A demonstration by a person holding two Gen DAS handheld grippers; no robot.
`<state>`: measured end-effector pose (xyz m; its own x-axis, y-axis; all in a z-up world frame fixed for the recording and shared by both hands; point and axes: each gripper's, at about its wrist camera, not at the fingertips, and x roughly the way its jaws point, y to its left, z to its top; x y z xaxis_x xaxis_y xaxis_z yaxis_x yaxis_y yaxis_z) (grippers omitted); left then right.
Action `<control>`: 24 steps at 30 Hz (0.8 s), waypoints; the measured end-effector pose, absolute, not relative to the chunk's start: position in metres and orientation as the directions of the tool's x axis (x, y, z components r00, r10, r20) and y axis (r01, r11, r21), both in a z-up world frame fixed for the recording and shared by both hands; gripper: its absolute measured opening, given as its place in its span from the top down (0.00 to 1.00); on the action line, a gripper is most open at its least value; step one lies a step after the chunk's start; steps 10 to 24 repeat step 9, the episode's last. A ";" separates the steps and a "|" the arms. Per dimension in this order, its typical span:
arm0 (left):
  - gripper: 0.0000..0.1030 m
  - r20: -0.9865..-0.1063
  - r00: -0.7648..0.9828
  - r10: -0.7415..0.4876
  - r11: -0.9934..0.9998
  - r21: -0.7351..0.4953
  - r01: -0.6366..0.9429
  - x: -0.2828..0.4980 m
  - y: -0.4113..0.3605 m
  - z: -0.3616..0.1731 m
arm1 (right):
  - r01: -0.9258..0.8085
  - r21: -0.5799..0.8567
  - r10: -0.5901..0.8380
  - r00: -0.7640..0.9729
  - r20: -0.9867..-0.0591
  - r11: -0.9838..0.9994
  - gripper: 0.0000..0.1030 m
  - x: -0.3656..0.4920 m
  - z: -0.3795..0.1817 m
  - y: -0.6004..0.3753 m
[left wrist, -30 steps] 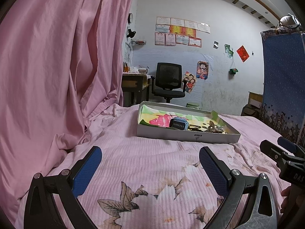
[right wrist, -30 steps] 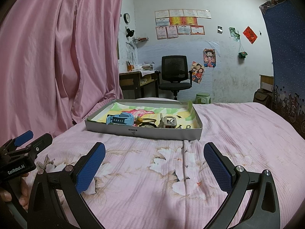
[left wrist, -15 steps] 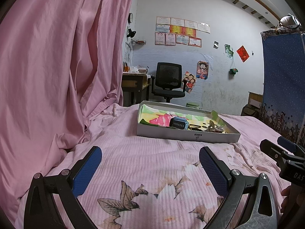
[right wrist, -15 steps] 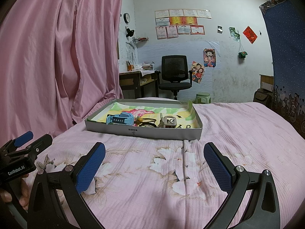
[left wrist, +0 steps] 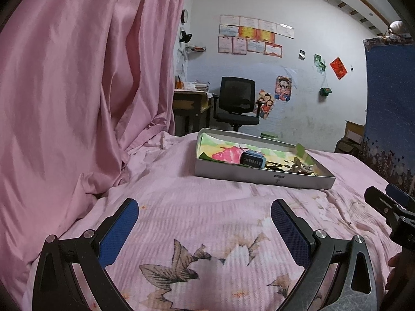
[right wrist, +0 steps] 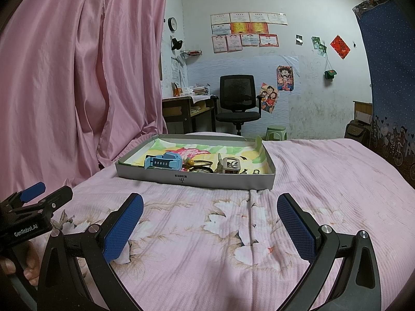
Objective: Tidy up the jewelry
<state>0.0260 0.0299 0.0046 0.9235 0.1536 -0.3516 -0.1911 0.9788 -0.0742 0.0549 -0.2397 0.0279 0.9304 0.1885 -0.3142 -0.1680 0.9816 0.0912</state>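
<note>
grey tray [right wrist: 197, 180] with blue watch [right wrist: 163, 162], trinkets; both tools [left wrist: 205, 213] [right wrist: 210, 207] agape, empty.

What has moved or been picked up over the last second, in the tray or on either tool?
Nothing visibly changed. The left tool and right tool still hover open and empty over the pink bedspread, short of the grey tray. The blue watch and the other small pieces lie in the tray as before.
</note>
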 end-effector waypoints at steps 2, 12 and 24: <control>0.00 -0.348 0.923 0.161 0.979 -0.064 -0.195 0.026 0.030 0.005 | -0.168 0.091 0.189 0.930 -0.315 0.982 0.01 0.055 0.028 -0.240; 0.00 -0.342 0.926 0.161 0.981 -0.043 -0.187 0.026 0.027 0.007 | -0.168 0.092 0.189 0.930 -0.316 0.982 0.01 0.055 0.028 -0.240; 0.00 -0.342 0.926 0.161 0.981 -0.043 -0.187 0.026 0.027 0.007 | -0.168 0.092 0.189 0.930 -0.316 0.982 0.01 0.055 0.028 -0.240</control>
